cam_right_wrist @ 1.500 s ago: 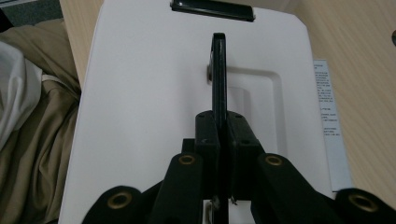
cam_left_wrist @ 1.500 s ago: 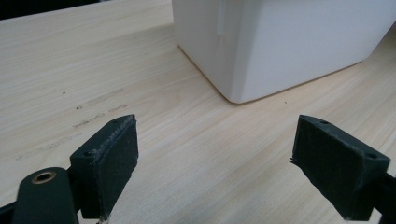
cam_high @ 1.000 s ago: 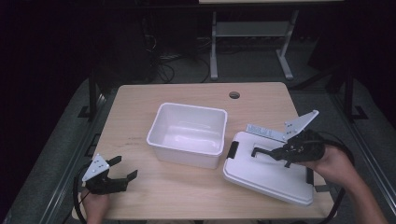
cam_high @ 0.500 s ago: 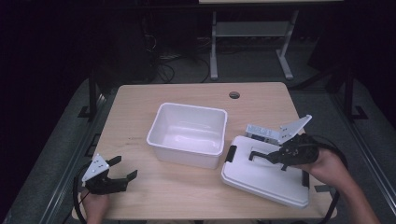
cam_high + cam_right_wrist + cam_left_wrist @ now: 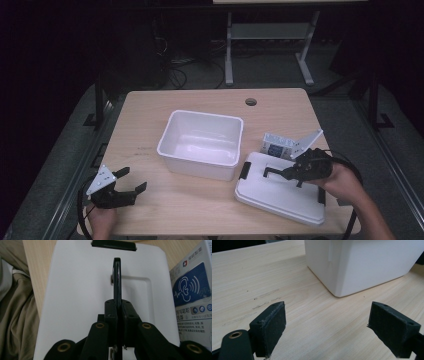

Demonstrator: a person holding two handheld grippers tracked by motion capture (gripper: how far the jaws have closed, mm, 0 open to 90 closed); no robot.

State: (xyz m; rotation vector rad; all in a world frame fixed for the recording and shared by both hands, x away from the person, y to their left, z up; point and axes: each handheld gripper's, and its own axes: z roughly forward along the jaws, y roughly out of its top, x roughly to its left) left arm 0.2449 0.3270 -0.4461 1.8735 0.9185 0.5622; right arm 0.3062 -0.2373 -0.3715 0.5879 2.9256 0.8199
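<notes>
White lid pinched by its handle

My right hand-held gripper pinched the black handle of the white lid at four o'clock from the bin. My left hand-held gripper sat spread at the tabletop's seven o'clock.

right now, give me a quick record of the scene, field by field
table: light wood table with a round hole near its far edge
bin: white bin, open, nothing seen inside, mid-table
lid: white lid with black latches, flat on the table to the right of the bin
lid handle: black handle standing upright
box: small white and blue box beyond the lid
left tongs: left tongs open over bare wood, holding nothing
right tongs: right tongs shut on the lid handle
</notes>
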